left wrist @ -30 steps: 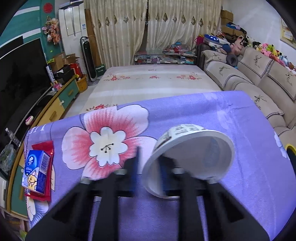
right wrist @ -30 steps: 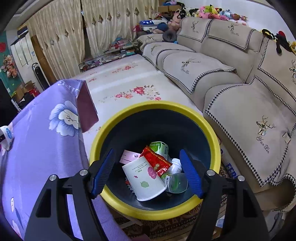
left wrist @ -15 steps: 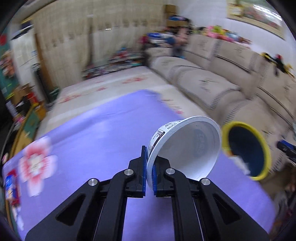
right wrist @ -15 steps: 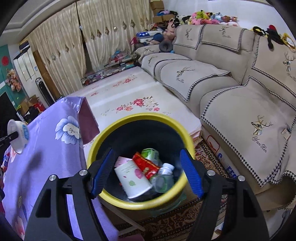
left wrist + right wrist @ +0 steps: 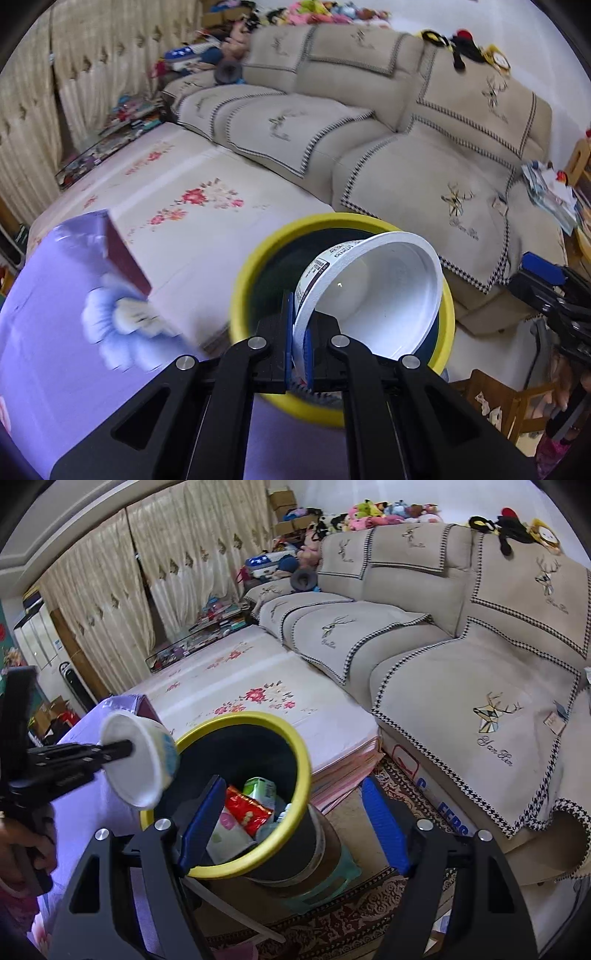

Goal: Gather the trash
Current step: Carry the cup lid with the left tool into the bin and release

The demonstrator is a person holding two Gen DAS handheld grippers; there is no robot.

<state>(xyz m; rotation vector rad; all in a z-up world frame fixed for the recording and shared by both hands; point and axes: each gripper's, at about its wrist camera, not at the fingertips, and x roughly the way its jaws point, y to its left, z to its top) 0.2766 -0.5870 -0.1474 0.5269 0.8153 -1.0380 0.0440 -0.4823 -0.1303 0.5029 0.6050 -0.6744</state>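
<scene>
Carrying to the bin: the step judged to be in hand; a white paper bowl [image 5: 373, 295] is held over the near rim of the yellow-rimmed bin [image 5: 251, 266].
Left gripper [image 5: 300, 332]: clenched on the bowl's rim wall, pitched downward, the bowl tipped on its side with its mouth toward the camera.
Next move: a release once the bowl is judged clear of the rim.
Bin contents: a red wrapper [image 5: 246, 810] and a green carton [image 5: 260, 788] are seen inside.
Right gripper [image 5: 291, 821]: empty, its jaws just opened a little wider, held beside the bin and angled down.
</scene>
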